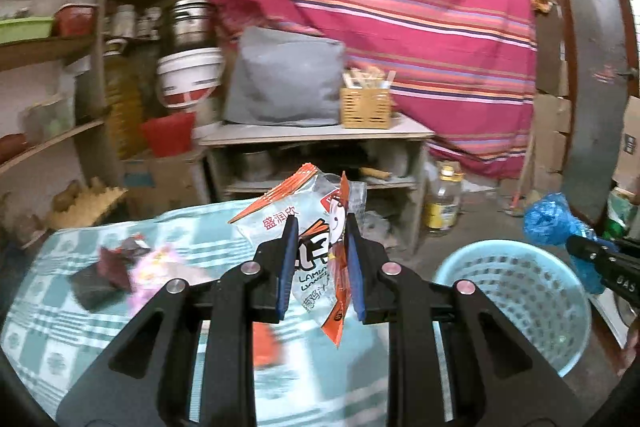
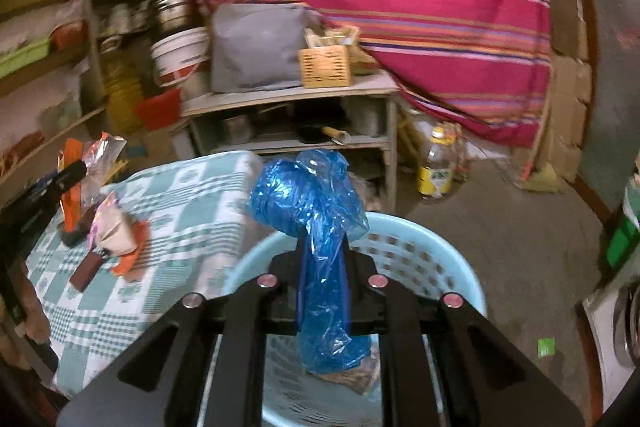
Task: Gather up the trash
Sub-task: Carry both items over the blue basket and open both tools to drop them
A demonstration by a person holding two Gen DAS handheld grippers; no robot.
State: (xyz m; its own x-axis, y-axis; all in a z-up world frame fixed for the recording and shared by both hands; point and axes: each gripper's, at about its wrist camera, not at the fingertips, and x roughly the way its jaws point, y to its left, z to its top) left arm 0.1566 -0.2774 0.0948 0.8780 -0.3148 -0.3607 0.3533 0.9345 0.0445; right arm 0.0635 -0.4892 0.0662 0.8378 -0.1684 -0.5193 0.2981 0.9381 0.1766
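Observation:
My left gripper is shut on a clear and orange snack wrapper, held above the checked table. It also shows in the right wrist view. My right gripper is shut on a crumpled blue plastic bag, held over the light blue basket. The bag and basket also show at the right of the left wrist view. More wrappers lie on the table: a dark one, a pink one, and a pale and orange pile.
A low shelf unit with a grey cushion and a woven box stands behind the table. A striped red cloth hangs behind. An oil bottle stands on the floor. Cluttered shelves are at left.

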